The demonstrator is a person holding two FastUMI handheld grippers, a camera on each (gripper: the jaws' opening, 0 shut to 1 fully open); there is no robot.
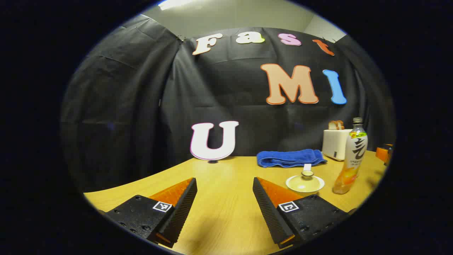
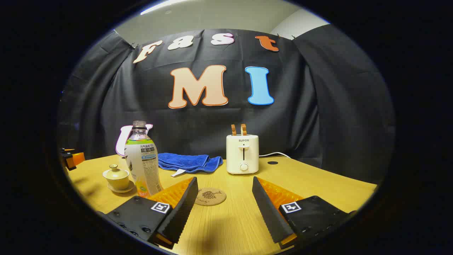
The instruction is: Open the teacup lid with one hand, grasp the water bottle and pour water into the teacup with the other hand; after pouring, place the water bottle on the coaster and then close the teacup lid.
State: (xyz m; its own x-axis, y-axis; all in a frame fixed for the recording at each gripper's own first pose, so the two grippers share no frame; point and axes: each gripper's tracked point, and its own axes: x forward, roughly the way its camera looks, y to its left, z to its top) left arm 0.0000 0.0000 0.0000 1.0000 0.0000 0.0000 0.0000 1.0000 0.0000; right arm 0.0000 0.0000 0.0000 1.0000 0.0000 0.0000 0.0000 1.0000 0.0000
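Note:
A pale yellow teacup (image 1: pixel 305 182) with its lid on sits on a saucer, right of my left gripper (image 1: pixel 224 196), which stands open over the bare table. The water bottle (image 1: pixel 350 157) stands upright just right of the cup. In the right gripper view the teacup (image 2: pixel 116 178) is at the left, the bottle (image 2: pixel 142 164) beside it, and a round cork coaster (image 2: pixel 210 196) lies ahead between the fingers of my open right gripper (image 2: pixel 224 196). The other gripper (image 2: pixel 70 158) shows at the far left edge there.
A blue towel (image 2: pixel 189 162) lies folded near the back wall. A white toaster (image 2: pixel 242 154) with bread slices stands behind the coaster, its cord trailing right. The wooden table (image 2: pixel 318 184) spreads under everything.

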